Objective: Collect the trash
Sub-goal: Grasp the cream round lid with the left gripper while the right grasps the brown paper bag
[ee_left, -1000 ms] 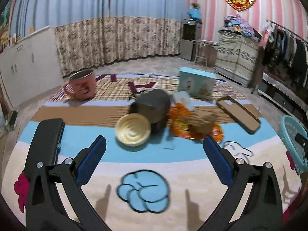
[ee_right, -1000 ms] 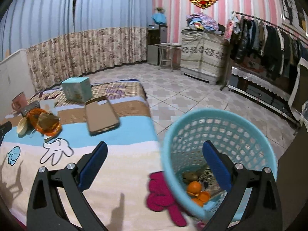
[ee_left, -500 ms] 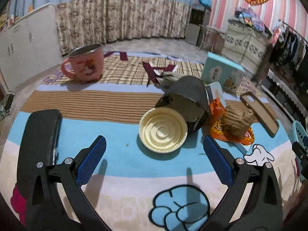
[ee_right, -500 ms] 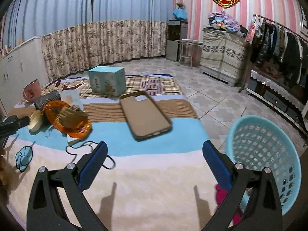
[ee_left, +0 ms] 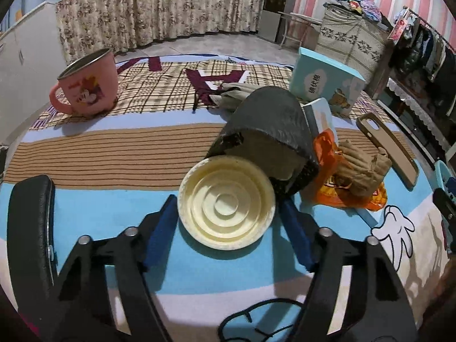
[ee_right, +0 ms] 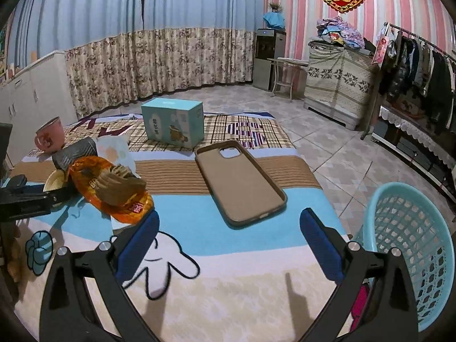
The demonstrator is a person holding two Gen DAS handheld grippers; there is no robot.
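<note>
A round cream plastic lid [ee_left: 226,208] lies on the cartoon cloth, leaning against a dark grey crushed cup [ee_left: 270,131]. My left gripper [ee_left: 227,201] has its blue pads on either side of the lid and the jaws are closing; the pads look just short of its rim. An orange snack wrapper [ee_left: 327,185] with crumpled brown paper [ee_left: 362,168] on it lies to the right. My right gripper [ee_right: 229,215] hangs open over the cloth with nothing between its pads. The turquoise basket [ee_right: 413,228] stands at its right, beyond the table edge.
A pink mug [ee_left: 85,85] stands at the back left and a light blue box [ee_left: 322,82] at the back right. A brown phone case [ee_right: 239,182] lies ahead of the right gripper. A black padded object [ee_left: 28,228] lies at the left gripper's left.
The left gripper came forward and down onto the cream lid and its jaws narrowed around it. The right gripper swung left from over the basket to over the table.
</note>
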